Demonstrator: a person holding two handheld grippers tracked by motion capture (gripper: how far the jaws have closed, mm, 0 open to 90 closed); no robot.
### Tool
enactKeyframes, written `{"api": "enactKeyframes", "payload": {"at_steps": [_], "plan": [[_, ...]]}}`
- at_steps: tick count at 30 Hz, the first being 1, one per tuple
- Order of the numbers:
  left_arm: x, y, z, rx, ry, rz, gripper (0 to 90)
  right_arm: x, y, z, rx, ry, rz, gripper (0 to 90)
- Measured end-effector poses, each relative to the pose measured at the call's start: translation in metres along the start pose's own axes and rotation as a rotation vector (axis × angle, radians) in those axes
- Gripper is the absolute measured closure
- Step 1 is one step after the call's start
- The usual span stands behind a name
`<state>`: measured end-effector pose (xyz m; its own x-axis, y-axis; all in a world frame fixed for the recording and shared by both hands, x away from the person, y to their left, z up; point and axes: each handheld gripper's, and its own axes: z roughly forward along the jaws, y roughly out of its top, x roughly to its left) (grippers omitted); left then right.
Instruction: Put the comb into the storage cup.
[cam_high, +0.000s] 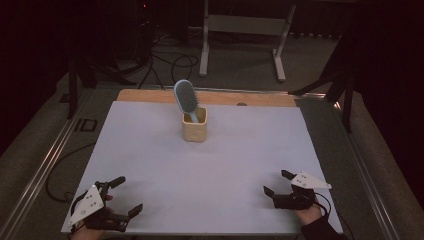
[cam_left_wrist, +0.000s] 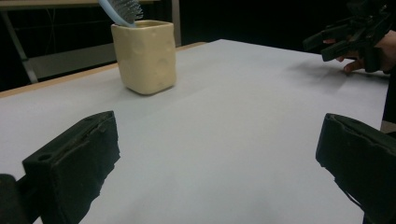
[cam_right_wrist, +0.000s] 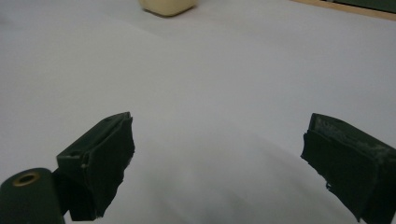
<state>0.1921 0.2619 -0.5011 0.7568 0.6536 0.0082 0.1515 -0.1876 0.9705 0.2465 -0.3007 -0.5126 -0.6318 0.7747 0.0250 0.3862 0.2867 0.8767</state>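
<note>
We look down on a white worktop (cam_high: 210, 165) with a strip of bare wood along its far edge. Near the middle of that far edge stands a cream square cup (cam_high: 194, 126), upright. A pale blue hairbrush (cam_high: 186, 97) stands in the cup with its handle down inside and its bristled head rising above the rim, tilted toward the far left.

We hold the left tongs (cam_high: 126, 196) at the near left corner of the worktop. Their jaws are spread wide and grasp nothing. In the left gripper view the two black jaws stand far apart over bare white surface, with the cup (cam_left_wrist: 145, 56) ahead and to the left and the bristles of the hairbrush (cam_left_wrist: 122, 10) just above its rim.

We hold the right tongs (cam_high: 278, 183) near the near right corner, with a hand (cam_high: 309, 214) behind them at the near edge. Their jaws are also released and grip nothing. In the right gripper view the jaws stand apart over the white surface, and the base of the cup (cam_right_wrist: 168, 6) sits at the top edge.

Both tongs are well apart from the cup and hairbrush.
</note>
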Motion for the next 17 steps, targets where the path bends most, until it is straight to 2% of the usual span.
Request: {"api": "enactKeyframes", "payload": {"at_steps": [17], "plan": [[-0.0004, 0.0000, -0.0006, 0.001, 0.004, 0.000, 0.0, 0.0029, 0.0021, 0.0003, -0.001, 0.002, -0.011, 8.5]]}}
